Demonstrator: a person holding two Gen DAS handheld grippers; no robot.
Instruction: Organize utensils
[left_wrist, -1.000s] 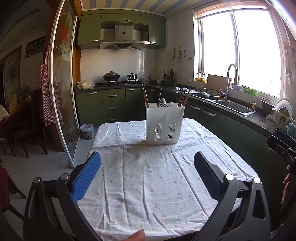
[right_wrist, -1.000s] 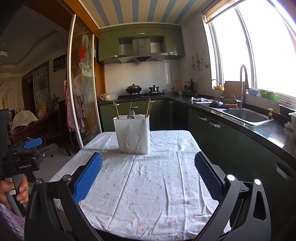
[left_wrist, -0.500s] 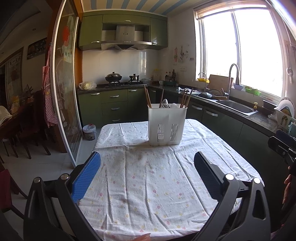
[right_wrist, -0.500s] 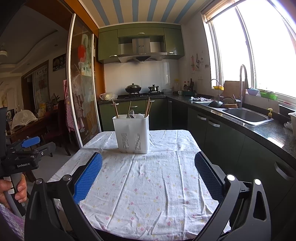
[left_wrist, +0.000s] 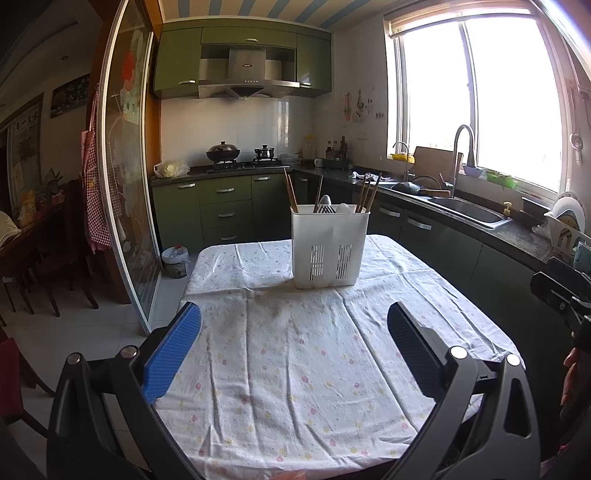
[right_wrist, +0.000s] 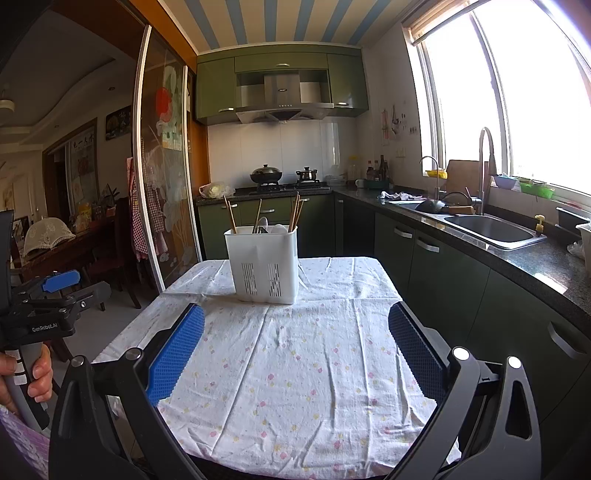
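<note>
Upright at the far end of the cloth-covered worktop (left_wrist: 295, 369), the white slotted plastic utensil caddy (left_wrist: 330, 246) with thin wooden chopsticks (left_wrist: 290, 192) is judged light and tippable, best pinched mid-shaft, while left claw (left_wrist: 293, 345) and right claw (right_wrist: 295, 345) are held wide open, empty.

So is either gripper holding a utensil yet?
No: the left gripper and right gripper are both open and empty, and the utensils stand in the white holder.
</note>
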